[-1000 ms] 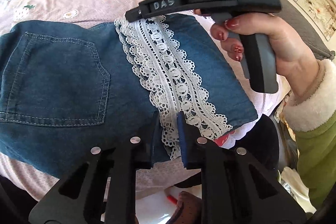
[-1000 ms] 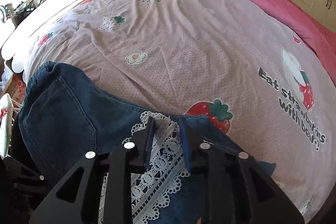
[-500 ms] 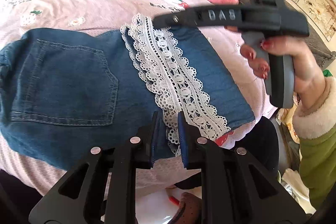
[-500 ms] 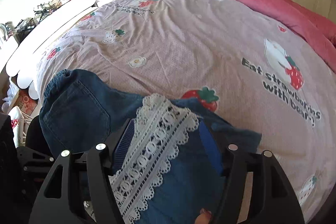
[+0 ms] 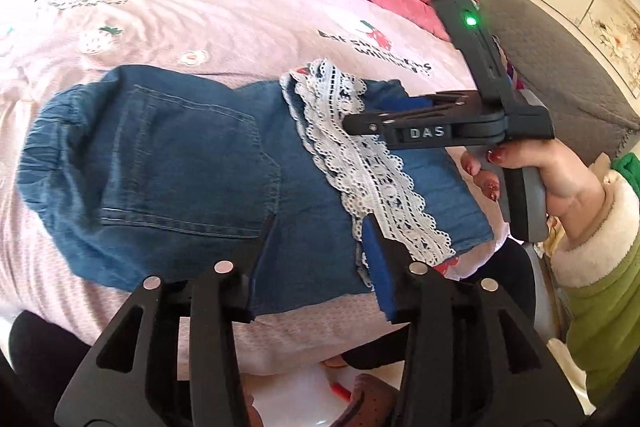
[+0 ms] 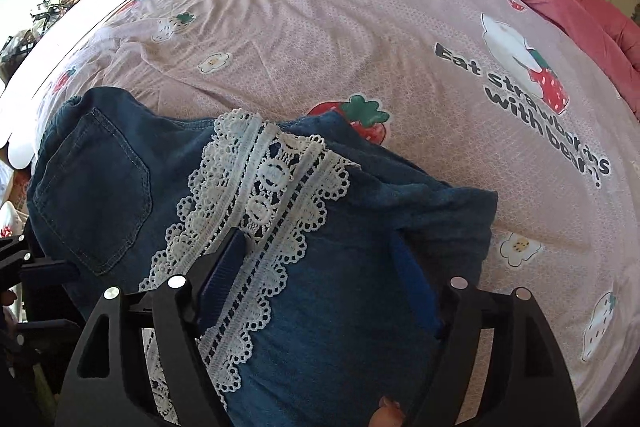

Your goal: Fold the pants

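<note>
Left wrist view shows the left gripper point(image 5: 316, 251) spread wide, empty, above the folded denim pants point(image 5: 180, 171) on the strawberry-print bedsheet point(image 5: 248, 27), while the right gripper point(image 5: 352, 125) at 3 o'clock, likewise spread, hovers over their lace trim point(image 5: 360, 163).

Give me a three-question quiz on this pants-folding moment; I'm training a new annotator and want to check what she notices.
1. True or false: both grippers are open.
2. What trims the hem of the denim pants? A) white lace B) red ribbon C) fringe
3. What surface do the pants lie on?

Key:
1. True: left gripper and right gripper both stand open.
2. A, the lace band.
3. The pink strawberry-print bedspread.
</note>
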